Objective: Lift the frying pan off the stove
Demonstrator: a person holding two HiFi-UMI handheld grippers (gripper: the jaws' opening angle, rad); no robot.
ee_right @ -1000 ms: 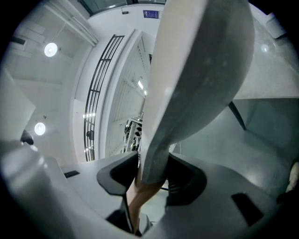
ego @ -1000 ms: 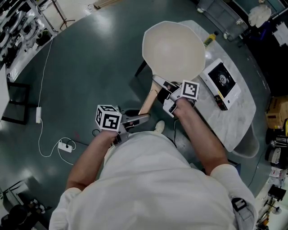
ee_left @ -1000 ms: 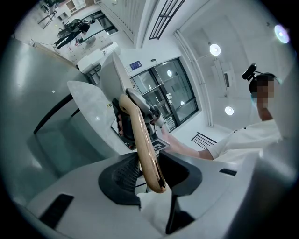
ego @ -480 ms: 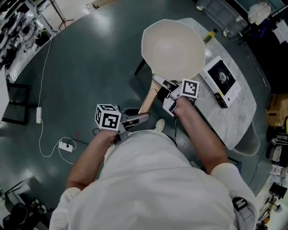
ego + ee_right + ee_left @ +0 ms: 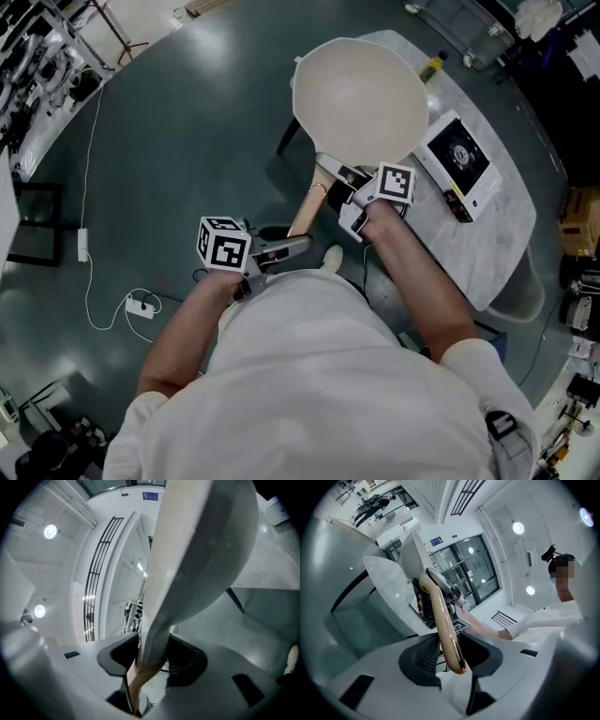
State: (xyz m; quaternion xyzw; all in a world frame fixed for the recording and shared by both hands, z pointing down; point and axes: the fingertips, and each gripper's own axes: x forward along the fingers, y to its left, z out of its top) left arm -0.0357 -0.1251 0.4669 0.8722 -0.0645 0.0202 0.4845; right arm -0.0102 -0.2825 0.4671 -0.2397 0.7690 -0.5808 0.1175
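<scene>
The head view shows the cream round frying pan (image 5: 361,94) held in the air, left of the white flat stove (image 5: 459,167) on the pale marble table (image 5: 492,253). The left gripper view alone shows the left gripper (image 5: 450,649) clenched on the end of the tan wooden handle (image 5: 442,618). The right gripper view shows the right gripper (image 5: 153,656) clamping the pan's grey neck.

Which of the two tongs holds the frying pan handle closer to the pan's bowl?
The right tongs, clamped where the handle meets the frying pan; the left tongs grip the handle's wooden free end.
</scene>
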